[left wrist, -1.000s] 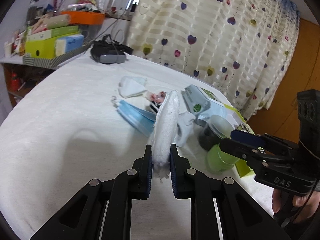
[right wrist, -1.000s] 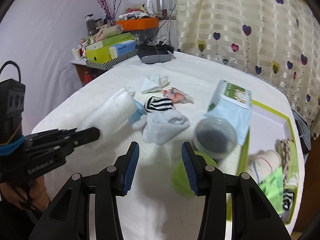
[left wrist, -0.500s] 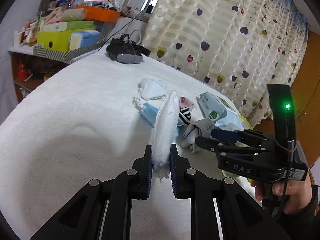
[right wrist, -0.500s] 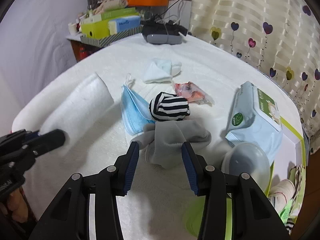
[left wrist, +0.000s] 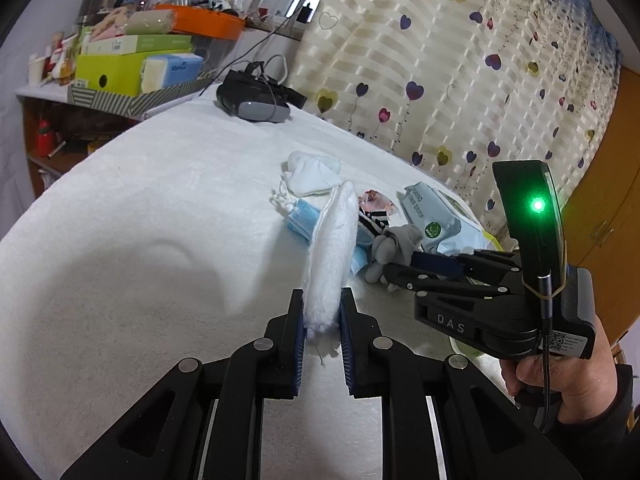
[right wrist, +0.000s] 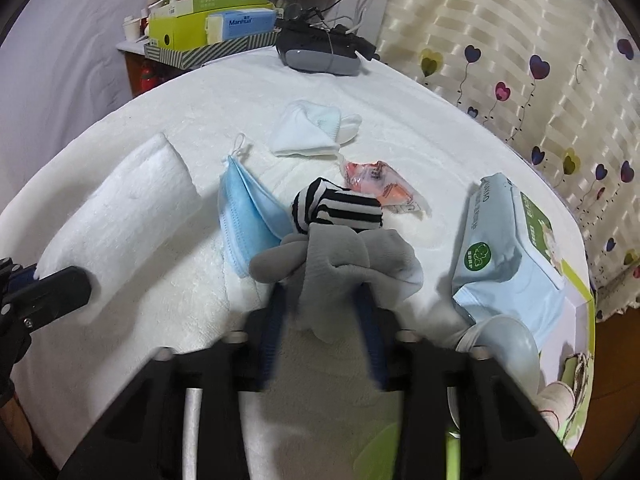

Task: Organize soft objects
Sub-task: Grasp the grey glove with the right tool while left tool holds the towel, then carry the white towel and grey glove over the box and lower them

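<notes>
A: So why does the left gripper [left wrist: 322, 322] hold the white towel [left wrist: 332, 248] by its near end?

B: Likely to keep the roll from unrolling; its jaws are narrow and clamped on it, the rest resting on the white table cover [left wrist: 120, 240]

A: And the right gripper [right wrist: 320, 308]?

B: Its jaws are closing around the grey sock [right wrist: 340, 264], which lies between them, touching the striped sock [right wrist: 336, 208] and blue mask [right wrist: 248, 216]

A: Room to move?

B: Open cover to the left; on the right the wipes pack [right wrist: 508, 256] sits near the table edge, with the green-rimmed box [right wrist: 576, 308] beside it
</notes>
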Action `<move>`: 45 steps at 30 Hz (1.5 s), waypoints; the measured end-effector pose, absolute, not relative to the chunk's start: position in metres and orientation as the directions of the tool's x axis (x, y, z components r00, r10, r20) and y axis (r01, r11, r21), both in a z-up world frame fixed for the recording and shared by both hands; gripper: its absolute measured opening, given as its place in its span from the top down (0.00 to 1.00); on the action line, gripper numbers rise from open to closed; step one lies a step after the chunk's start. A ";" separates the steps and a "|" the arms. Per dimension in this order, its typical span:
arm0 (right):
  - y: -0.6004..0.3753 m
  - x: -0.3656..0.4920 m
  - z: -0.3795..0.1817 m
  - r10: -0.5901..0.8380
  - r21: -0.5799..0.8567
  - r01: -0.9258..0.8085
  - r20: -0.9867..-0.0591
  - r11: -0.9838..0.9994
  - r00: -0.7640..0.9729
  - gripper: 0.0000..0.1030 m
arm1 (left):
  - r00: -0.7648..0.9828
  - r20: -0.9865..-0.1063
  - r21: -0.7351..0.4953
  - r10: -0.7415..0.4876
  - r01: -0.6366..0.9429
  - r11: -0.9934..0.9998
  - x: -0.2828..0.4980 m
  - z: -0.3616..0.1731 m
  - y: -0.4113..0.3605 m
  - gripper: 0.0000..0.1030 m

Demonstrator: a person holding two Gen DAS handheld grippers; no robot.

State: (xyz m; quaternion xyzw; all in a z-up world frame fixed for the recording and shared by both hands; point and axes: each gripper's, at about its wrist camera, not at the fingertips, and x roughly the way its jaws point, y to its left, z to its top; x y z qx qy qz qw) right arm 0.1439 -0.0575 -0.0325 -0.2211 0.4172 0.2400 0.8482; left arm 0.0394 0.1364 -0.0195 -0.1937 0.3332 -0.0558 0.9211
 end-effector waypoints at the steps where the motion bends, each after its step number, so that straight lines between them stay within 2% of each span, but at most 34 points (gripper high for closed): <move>1: -0.058 0.143 -0.032 0.233 -0.165 -0.593 -0.811 0.788 0.536 0.83 | 0.772 -0.593 -0.394 -0.231 -0.028 0.919 0.040 -0.020 0.136 0.86; 4: -0.062 0.141 -0.028 0.252 -0.154 -0.591 -0.799 0.792 0.546 0.89 | 0.771 -0.595 -0.394 -0.227 -0.033 0.919 0.041 -0.021 0.136 0.86; 10: -0.071 0.130 -0.015 0.298 -0.131 -0.596 -0.769 0.792 0.565 0.92 | 0.775 -0.592 -0.387 -0.222 -0.031 0.922 0.040 -0.018 0.134 0.86; 31: -0.112 0.077 0.033 0.515 0.010 -0.666 -0.643 0.746 0.567 0.92 | 0.803 -0.563 -0.339 -0.195 -0.009 0.941 0.019 0.012 0.107 0.86; 45: -0.150 0.052 0.060 0.557 0.037 -0.650 -0.553 0.759 0.619 0.92 | 0.812 -0.537 -0.325 -0.228 0.050 0.945 0.013 0.032 0.079 0.86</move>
